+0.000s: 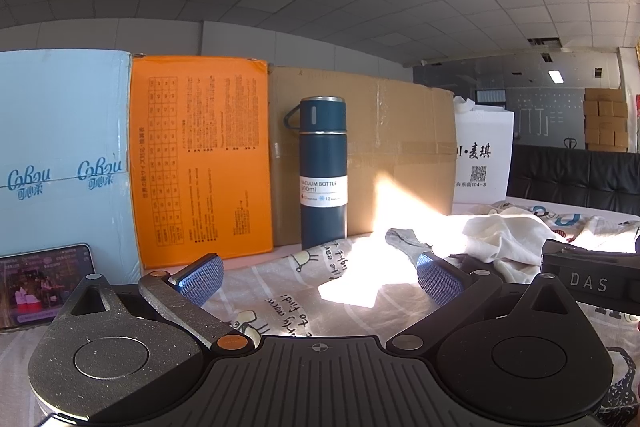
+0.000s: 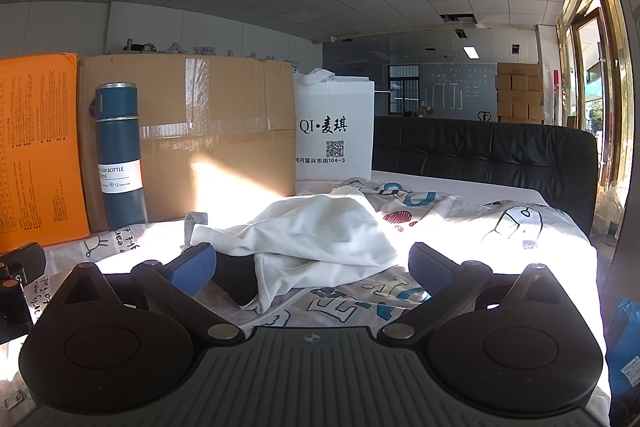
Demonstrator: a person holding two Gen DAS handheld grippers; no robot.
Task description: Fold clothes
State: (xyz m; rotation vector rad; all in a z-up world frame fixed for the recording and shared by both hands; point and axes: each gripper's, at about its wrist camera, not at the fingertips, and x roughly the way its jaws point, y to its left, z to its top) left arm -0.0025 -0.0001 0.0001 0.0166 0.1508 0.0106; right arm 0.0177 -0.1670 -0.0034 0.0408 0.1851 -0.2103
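Blue-padded left tongs (image 1: 320, 277) wide, empty, low over printed sheet (image 1: 280, 291) | right tongs (image 2: 312, 267) wide, empty, just short of cream garment (image 2: 320, 243) | garment crumpled in sunlit heap on sheet, grey sock (image 1: 404, 243) beside | flask (image 1: 323, 171), carton (image 2: 224, 131) behind | progress: nothing folded, no grasp made, all left to do.

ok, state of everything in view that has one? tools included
left tool: open, empty
right tool: open, empty
white garment: crumpled, unfolded
grey garment: lying loose, unfolded
vacuum bottle: upright, cap on
phone: screen on
cardboard box: taped shut
printed sheet: spread over the surface, rumpled
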